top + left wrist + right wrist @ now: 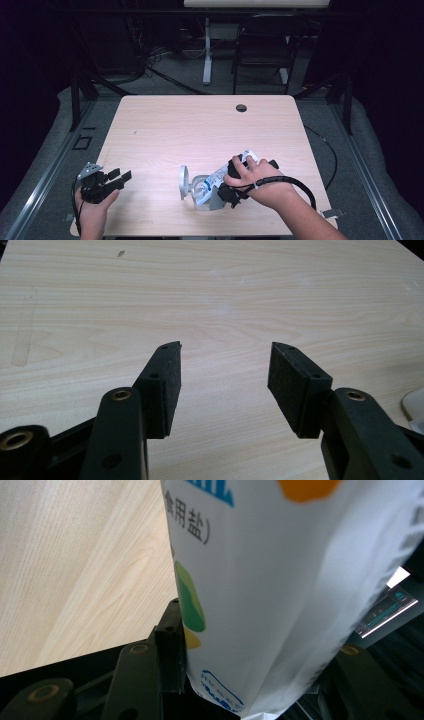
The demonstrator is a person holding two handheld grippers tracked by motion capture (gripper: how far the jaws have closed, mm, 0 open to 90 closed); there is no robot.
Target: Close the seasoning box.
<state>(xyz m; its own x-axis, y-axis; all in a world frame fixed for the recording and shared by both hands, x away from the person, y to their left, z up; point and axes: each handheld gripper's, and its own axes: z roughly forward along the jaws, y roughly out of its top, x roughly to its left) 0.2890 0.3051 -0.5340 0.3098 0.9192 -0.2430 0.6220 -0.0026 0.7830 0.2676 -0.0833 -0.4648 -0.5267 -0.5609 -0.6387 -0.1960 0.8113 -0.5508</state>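
Note:
A white bag of salt (212,179) with blue and orange print lies tilted at the table's front right, its lower end at a clear container (199,189). My right gripper (251,161), held in a hand, is shut on the bag's upper end. In the right gripper view the bag (280,580) sits between the jaws of the right gripper (260,630). The left pad (175,650) presses its side, and the other pad is hidden behind it. My left gripper (120,175) rests at the table's front left corner. It (225,352) stands open over bare wood.
A round white lid-like ring (184,181) stands on edge just left of the container, and a white edge (415,407) shows at the right of the left gripper view. The light wood table (200,130) has a cable hole (241,107) at the back. A chair (262,47) stands beyond it.

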